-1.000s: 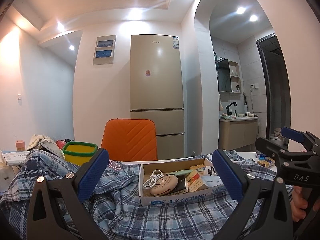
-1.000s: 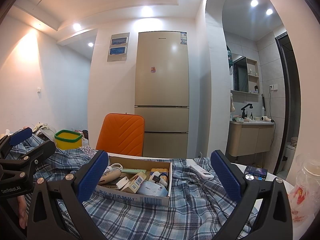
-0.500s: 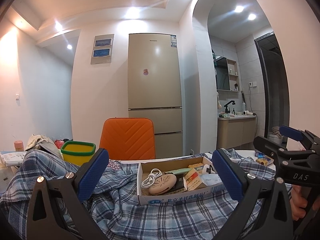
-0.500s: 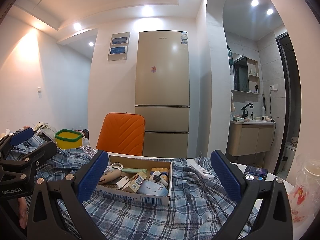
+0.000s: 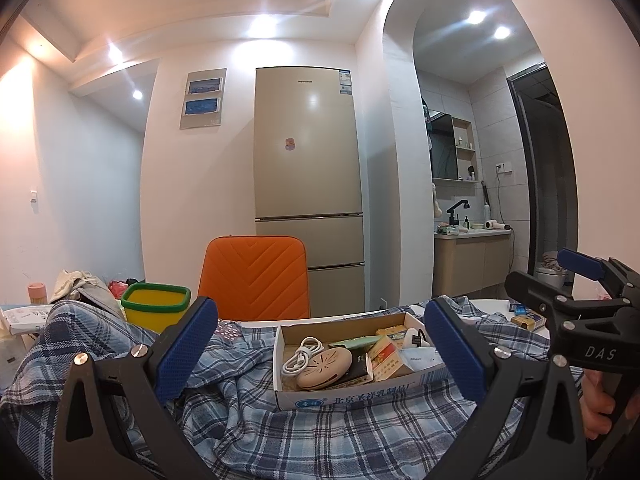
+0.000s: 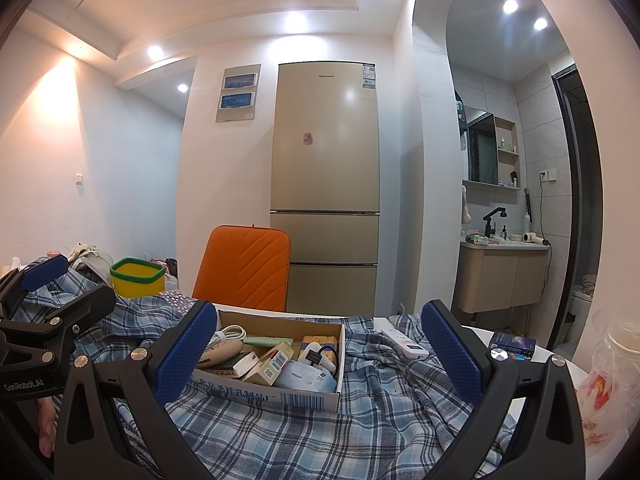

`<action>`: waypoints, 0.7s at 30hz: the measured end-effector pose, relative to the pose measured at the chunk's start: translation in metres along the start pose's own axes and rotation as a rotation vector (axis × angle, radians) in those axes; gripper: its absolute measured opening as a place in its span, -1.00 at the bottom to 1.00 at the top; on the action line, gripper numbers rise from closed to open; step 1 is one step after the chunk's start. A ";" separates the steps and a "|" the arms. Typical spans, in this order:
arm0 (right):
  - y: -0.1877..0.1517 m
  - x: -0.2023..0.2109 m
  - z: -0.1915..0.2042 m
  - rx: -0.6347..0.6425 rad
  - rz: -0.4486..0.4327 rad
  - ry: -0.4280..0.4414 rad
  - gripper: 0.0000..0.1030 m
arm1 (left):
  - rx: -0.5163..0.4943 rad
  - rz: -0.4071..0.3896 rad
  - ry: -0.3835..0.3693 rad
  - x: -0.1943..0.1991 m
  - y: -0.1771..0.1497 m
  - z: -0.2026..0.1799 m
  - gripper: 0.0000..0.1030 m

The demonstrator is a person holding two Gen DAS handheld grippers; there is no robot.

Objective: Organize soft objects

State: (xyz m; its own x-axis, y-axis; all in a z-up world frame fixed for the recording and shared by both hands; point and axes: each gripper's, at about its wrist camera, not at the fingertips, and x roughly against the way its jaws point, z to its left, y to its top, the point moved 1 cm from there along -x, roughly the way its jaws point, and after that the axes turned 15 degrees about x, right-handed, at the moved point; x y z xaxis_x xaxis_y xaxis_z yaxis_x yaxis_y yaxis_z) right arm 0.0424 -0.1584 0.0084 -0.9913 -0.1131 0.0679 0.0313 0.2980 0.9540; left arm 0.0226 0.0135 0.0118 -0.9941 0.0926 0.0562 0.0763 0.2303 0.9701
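Atop plaid cloth (image 5: pixel 320 432), cardboard box (image 5: pixel 352 394) of cable (image 5: pixel 302 354), packets; both tongs (image 5: pixel 320 354) (image 6: pixel 320 354) wide, empty.

The cardboard box (image 6: pixel 280 376) sits on the rumpled plaid cloth (image 6: pixel 320 440), crammed with small items. In front of the box the cloth lies bare; right of it a white remote (image 6: pixel 404 344) rests on the folds; behind it stands an orange chair (image 6: pixel 244 268).
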 end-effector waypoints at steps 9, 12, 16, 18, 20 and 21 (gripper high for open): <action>0.000 0.000 0.000 0.001 0.000 0.000 1.00 | -0.005 -0.001 0.002 -0.001 0.000 -0.001 1.00; 0.000 0.000 0.000 0.001 0.000 0.000 1.00 | -0.005 -0.002 0.001 -0.002 0.000 -0.001 1.00; 0.001 0.000 0.000 0.001 -0.001 0.000 1.00 | -0.005 -0.002 0.001 -0.001 0.000 -0.001 1.00; 0.000 0.000 0.000 0.001 0.000 0.000 1.00 | -0.005 -0.002 0.001 -0.002 0.000 -0.001 1.00; 0.000 0.000 0.000 0.001 0.000 0.000 1.00 | -0.005 -0.002 0.001 -0.002 0.000 -0.001 1.00; 0.001 0.000 0.000 0.001 0.000 0.001 1.00 | -0.005 -0.001 0.001 -0.001 0.000 -0.001 1.00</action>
State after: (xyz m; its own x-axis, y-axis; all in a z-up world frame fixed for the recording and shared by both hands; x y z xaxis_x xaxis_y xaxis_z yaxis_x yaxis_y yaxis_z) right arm 0.0421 -0.1586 0.0091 -0.9912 -0.1137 0.0680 0.0311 0.2989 0.9538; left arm 0.0239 0.0125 0.0114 -0.9943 0.0911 0.0551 0.0745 0.2253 0.9714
